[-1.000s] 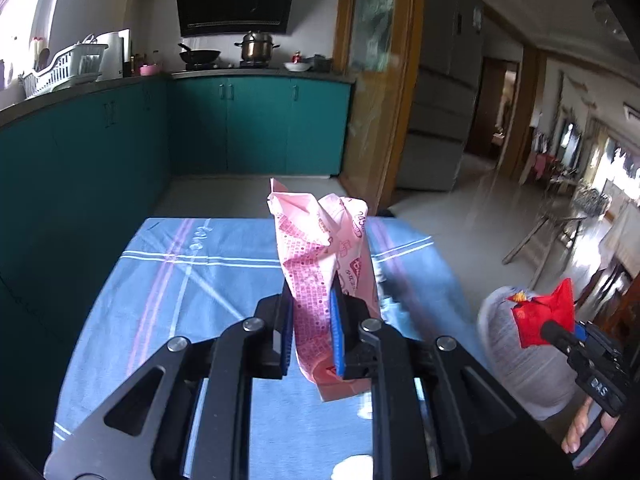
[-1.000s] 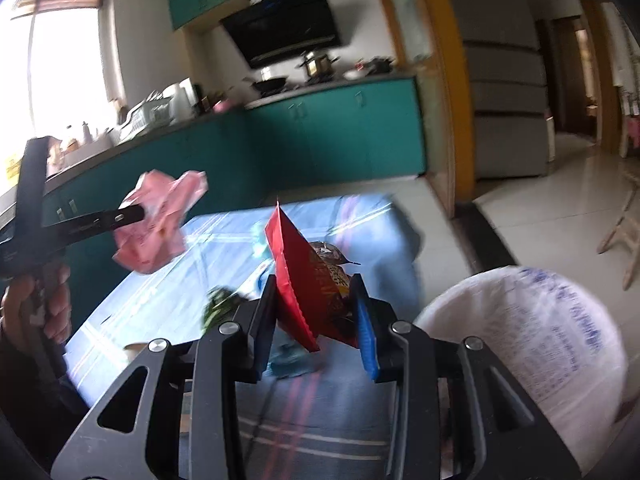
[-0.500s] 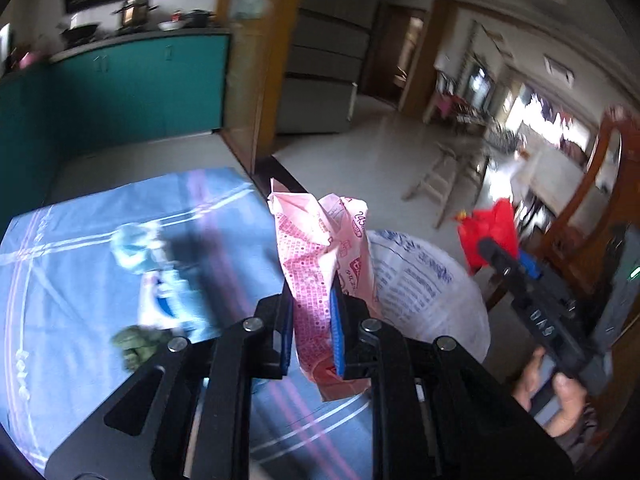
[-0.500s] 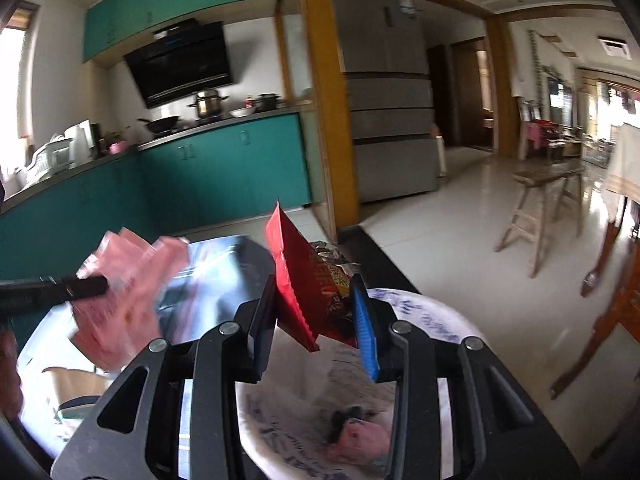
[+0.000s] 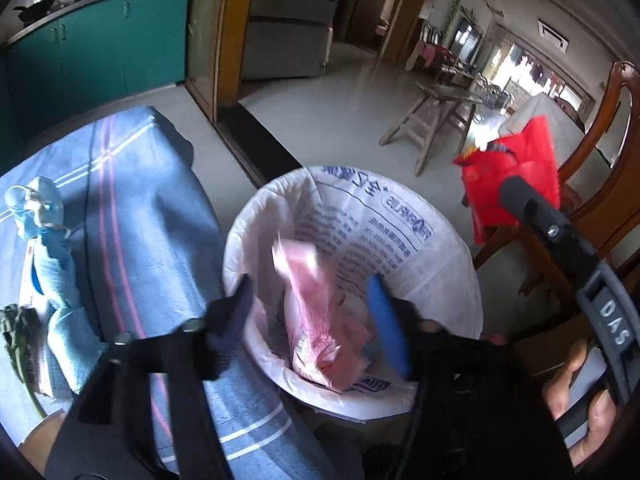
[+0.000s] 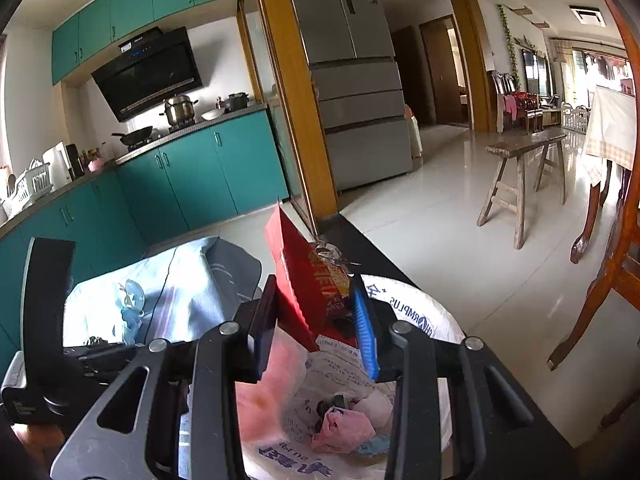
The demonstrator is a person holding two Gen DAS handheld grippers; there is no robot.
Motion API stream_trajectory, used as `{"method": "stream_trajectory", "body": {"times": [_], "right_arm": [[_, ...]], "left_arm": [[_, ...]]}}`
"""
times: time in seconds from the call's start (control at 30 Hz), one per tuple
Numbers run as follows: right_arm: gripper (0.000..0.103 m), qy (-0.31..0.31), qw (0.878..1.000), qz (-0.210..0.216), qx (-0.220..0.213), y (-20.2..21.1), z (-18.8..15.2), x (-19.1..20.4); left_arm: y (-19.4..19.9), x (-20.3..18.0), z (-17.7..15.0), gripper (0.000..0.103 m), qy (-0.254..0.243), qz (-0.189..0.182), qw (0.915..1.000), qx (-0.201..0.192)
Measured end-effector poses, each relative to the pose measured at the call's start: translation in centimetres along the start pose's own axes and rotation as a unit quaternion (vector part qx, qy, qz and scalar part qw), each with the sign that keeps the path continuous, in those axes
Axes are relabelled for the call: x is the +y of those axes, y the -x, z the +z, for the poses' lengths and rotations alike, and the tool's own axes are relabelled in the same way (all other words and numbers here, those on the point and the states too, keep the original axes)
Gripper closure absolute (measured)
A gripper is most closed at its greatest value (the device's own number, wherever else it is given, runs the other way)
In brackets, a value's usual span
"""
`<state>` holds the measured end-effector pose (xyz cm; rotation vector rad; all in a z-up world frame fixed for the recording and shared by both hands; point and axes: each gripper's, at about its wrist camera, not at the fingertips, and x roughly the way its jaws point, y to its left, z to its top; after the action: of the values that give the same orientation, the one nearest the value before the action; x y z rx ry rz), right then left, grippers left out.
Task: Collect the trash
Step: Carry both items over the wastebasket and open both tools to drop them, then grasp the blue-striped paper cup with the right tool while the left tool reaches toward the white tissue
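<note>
My left gripper [image 5: 316, 320] is open over the white-lined trash bin [image 5: 448, 236]. The pink wrapper [image 5: 308, 304] is loose between its jaws, blurred, dropping into the bin. My right gripper [image 6: 316, 320] is shut on a red snack wrapper [image 6: 300, 276] and holds it above the bin's rim [image 6: 412, 304]. In the left wrist view that red wrapper [image 5: 512, 184] hangs right of the bin. The pink wrapper shows blurred in the right wrist view [image 6: 264, 392], over pink and white scraps [image 6: 344, 424] in the bin.
A table with a blue striped cloth [image 5: 152, 240] stands left of the bin. On it lie light-blue masks [image 5: 44, 248] and a dark green scrap [image 5: 20, 344]. A wooden chair [image 5: 600, 184] and a bench [image 6: 524, 168] stand to the right.
My left gripper has opened and let go of the pink wrapper, which falls into the bin. Both grippers have swung over the bin. The right gripper still holds the red wrapper.
</note>
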<state>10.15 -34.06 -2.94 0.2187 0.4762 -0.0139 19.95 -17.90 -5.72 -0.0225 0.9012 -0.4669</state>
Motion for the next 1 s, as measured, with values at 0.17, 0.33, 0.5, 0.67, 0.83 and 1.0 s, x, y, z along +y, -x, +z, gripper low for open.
{"method": "stream_trajectory", "body": {"times": [0.17, 0.33, 0.5, 0.67, 0.83, 1.0], "right_arm": [[0.045, 0.001, 1.0, 0.002, 0.016, -0.8, 0.0, 0.9], [0.027, 0.025, 0.998, 0.042, 0.025, -0.8, -0.4, 2.9], [0.025, 0.062, 0.975, 0.194, 0.087, -1.9, -1.9, 7.8], [0.025, 0.133, 0.931, 0.305, 0.15, -2.6, -4.8, 14.9], [0.025, 0.177, 0.883, 0.383, 0.206, -2.9, -7.7, 20.6], [0.025, 0.195, 0.874, 0.374, 0.243, -4.7, -9.7, 23.2]], "left_arm": [[3.0, 1.3, -0.1, 0.026, -0.012, 0.037, 0.999, -0.024], [6.8, 4.7, 0.3, 0.022, 0.006, 0.065, 0.997, -0.041], [11.2, 10.1, 0.2, 0.017, 0.023, 0.129, 0.988, -0.081], [13.9, 16.9, -0.8, 0.017, 0.093, 0.205, 0.9685, -0.107], [14.4, 22.4, -2.1, 0.016, 0.19, 0.14, 0.9677, -0.088], [15.3, 24.3, -3.4, 0.016, 0.217, 0.133, 0.9628, -0.091]]}}
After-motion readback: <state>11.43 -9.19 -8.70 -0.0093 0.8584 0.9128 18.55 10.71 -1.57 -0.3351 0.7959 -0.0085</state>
